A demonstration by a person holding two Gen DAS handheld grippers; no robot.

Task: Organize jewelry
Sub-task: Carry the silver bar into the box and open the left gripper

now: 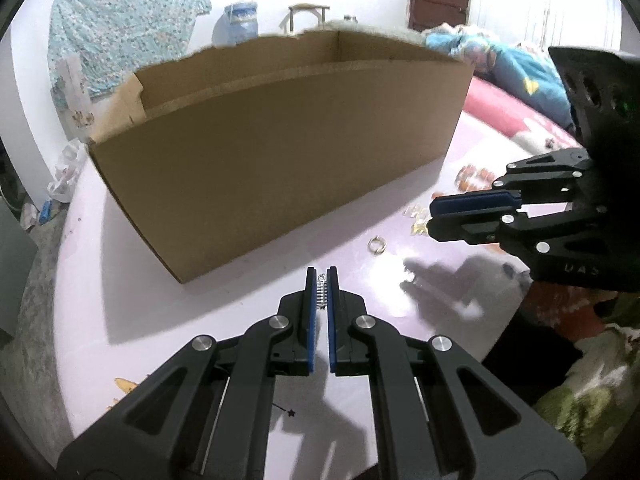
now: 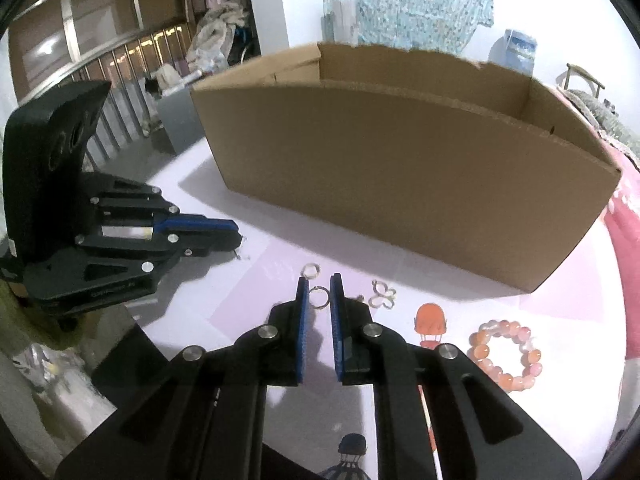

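My left gripper (image 1: 321,274) is shut on a small silver beaded piece of jewelry (image 1: 322,292), held just above the pink table in front of an open cardboard box (image 1: 280,152). It also shows in the right wrist view (image 2: 236,236). My right gripper (image 2: 319,282) is shut on a thin silver ring (image 2: 319,298); it shows in the left wrist view (image 1: 432,216). A second ring (image 2: 311,270) lies ahead of it, also in the left wrist view (image 1: 376,245). A silver butterfly piece (image 2: 382,295) and an orange bead bracelet (image 2: 506,354) lie to the right.
The cardboard box (image 2: 400,168) stands across the back of the pink table (image 1: 224,312). Small clear and orange beads (image 1: 472,174) lie beside the right gripper. A tiny black star pin (image 1: 291,413) lies under my left gripper. Bedding lies at the far right.
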